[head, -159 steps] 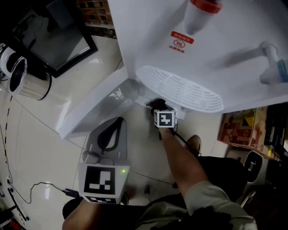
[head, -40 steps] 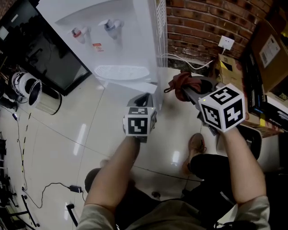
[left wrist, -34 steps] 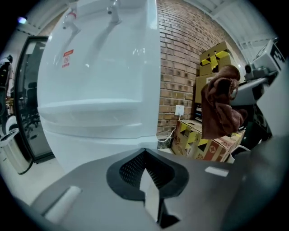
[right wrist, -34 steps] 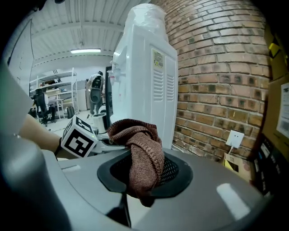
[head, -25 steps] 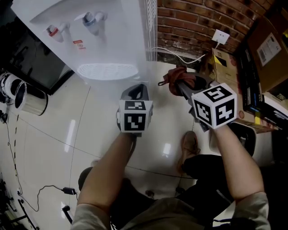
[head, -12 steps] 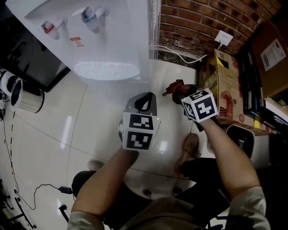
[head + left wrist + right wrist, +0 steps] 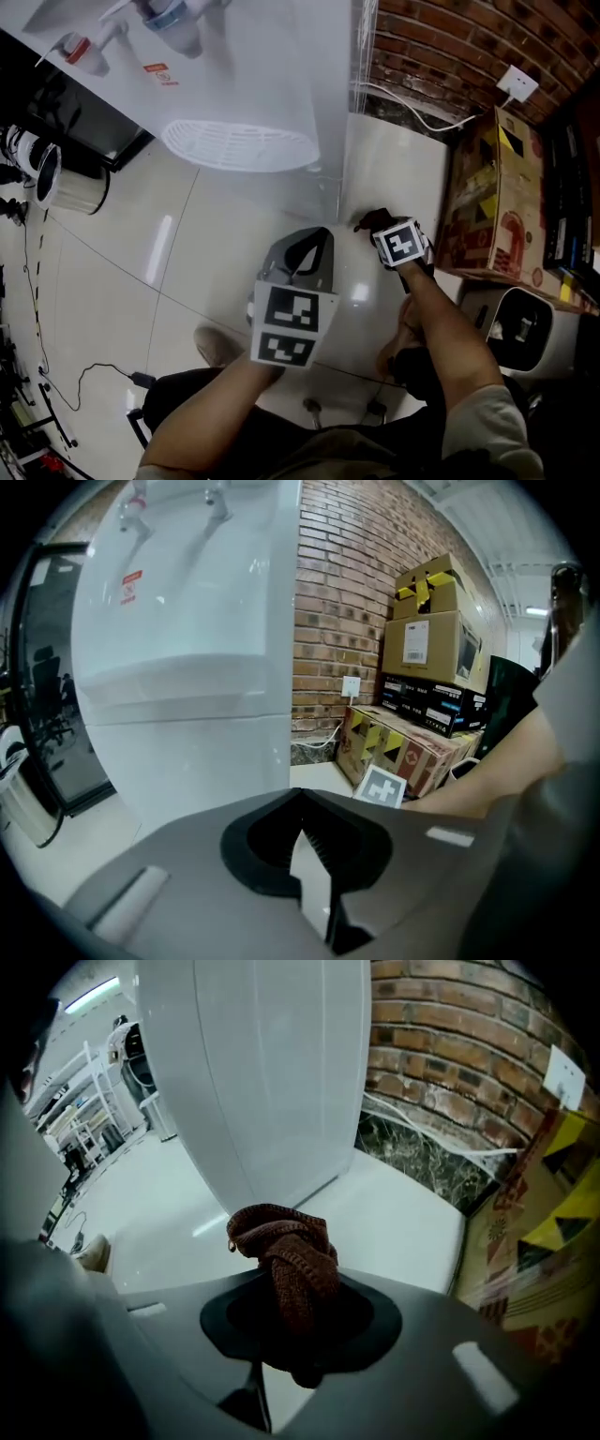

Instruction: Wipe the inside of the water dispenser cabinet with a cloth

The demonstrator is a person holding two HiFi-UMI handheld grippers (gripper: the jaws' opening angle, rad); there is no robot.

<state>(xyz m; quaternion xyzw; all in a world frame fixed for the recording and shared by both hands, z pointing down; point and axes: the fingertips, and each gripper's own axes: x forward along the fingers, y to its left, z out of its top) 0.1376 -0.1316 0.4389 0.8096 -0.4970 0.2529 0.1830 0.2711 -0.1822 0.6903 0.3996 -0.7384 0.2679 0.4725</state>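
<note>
Beside the dispenser's (image 7: 281, 84) edge, cloth (image 7: 286, 1260) hangs over open floor (image 7: 394, 159).

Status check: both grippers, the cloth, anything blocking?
Left gripper shut, empty. Right gripper jaws just opening, cloth bunched between them. Water dispenser cabinet front looks shut; cardboard box off to the side.

Water dispenser (image 7: 244, 84) top past head view's upper edge; cloth (image 7: 371, 219) mostly behind right gripper (image 7: 386, 232).

Nothing is reading legibly: the water dispenser (image 7: 187, 649) is bearing a blurred red label (image 7: 130, 586), a cardboard box (image 7: 393, 647) a blurred white sticker (image 7: 415, 641).
</note>
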